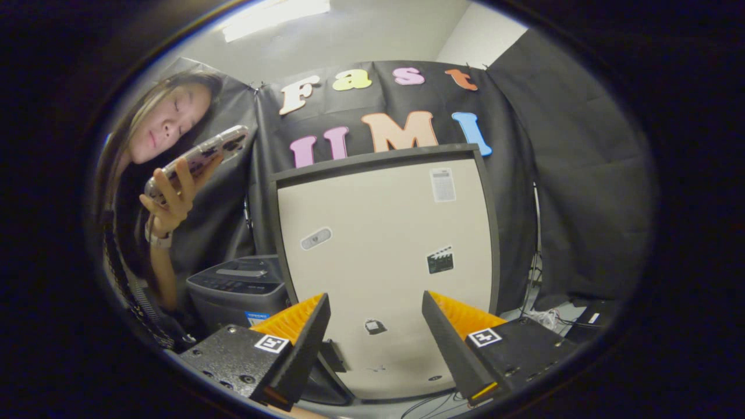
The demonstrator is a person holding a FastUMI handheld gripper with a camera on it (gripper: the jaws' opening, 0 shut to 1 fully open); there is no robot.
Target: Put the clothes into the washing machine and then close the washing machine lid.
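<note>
Looking forward along the claw (375,343), I see its two fingers spread wide apart with nothing held between them. Straight ahead, framed in the gap between the fingers and rising beyond them, stands the washing machine lid (384,262): a large pale beige panel with a dark grey rim, raised upright and tilted slightly back. Several small stickers dot its face: a grey oval one left of centre, a clapperboard one to the right, a pale rectangular label near the top right, and a small dark mark low down just past the fingertips. I cannot tell where the clothes are.

Left of the lid, a dark grey appliance (238,288) with a control panel on top sits nearby. Farther left, a person holds a phone (201,157) up in one hand (169,201), a pale band at the wrist. Cables (544,317) lie on the right, behind the right finger.
</note>
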